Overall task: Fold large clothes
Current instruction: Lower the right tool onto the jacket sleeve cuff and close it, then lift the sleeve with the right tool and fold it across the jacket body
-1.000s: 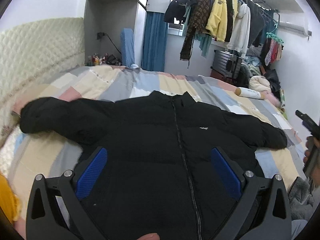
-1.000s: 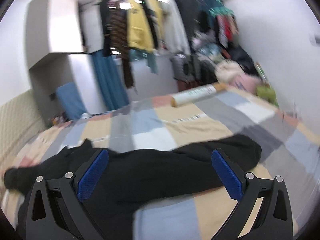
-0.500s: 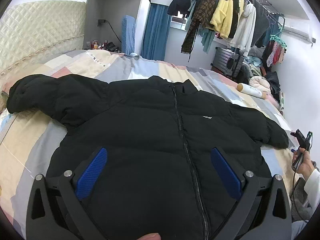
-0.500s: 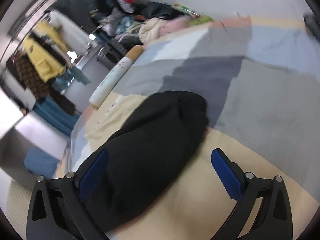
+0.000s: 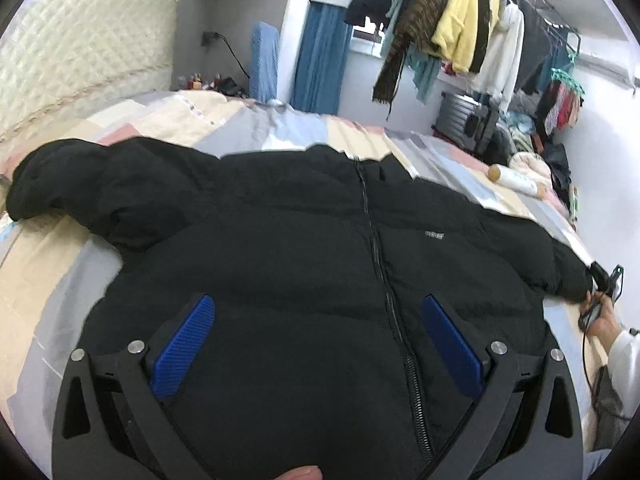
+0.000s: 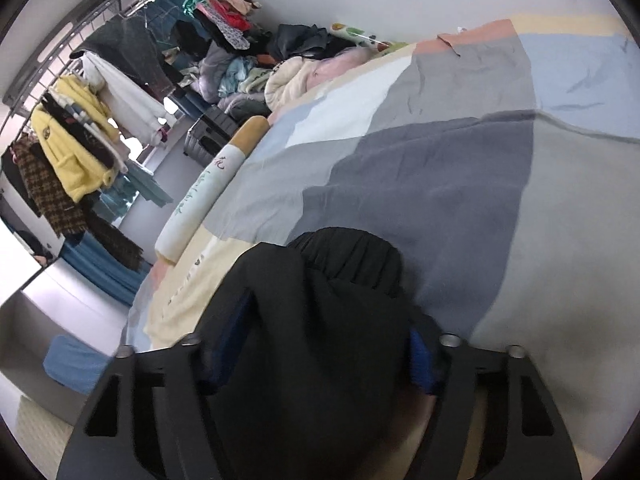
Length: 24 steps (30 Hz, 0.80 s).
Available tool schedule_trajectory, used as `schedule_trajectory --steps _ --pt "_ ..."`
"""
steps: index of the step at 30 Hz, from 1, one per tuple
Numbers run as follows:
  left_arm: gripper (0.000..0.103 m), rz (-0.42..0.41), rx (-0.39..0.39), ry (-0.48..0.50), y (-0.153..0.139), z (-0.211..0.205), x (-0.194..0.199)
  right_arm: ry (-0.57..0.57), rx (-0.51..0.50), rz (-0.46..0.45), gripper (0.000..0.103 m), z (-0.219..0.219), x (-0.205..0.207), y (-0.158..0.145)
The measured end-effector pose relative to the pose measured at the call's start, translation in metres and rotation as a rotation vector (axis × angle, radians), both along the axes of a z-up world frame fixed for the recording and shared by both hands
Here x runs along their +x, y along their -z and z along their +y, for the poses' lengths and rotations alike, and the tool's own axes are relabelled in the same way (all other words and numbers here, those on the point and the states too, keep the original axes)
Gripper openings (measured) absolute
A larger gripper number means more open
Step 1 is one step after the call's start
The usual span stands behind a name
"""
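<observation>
Right gripper (image 6: 320, 344) jaws closing around jacket (image 5: 304, 280) sleeve, left gripper (image 5: 316, 344) jaws apart

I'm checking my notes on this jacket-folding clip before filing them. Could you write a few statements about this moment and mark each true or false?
1. The black puffer jacket lies front up on the patchwork bedspread, zipped closed. True.
2. The left gripper is clamped on the jacket's hem. False: its blue pads stand wide apart over the jacket body, gripping nothing.
3. The right gripper has the jacket's sleeve cuff between its closing jaws. True.
4. The yellow fleece lies on the bed. False: it hangs on the clothes rail.
</observation>
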<state>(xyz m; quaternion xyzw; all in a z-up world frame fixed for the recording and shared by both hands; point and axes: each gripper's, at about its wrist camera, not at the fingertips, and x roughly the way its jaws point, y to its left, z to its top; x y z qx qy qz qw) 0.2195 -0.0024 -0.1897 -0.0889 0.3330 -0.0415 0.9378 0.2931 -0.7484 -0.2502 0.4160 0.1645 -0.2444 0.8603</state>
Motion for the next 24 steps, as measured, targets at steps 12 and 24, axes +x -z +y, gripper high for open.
schedule_trajectory --steps 12,24 --pt "0.103 -0.026 0.091 0.001 -0.011 -0.001 -0.015 -0.016 -0.167 -0.058 0.012 0.019 -0.025 -0.097" --pt "0.103 -0.083 0.083 0.046 -0.042 0.013 -0.053 -0.042 -0.299 -0.16 0.01 0.084 -0.065 -0.23"
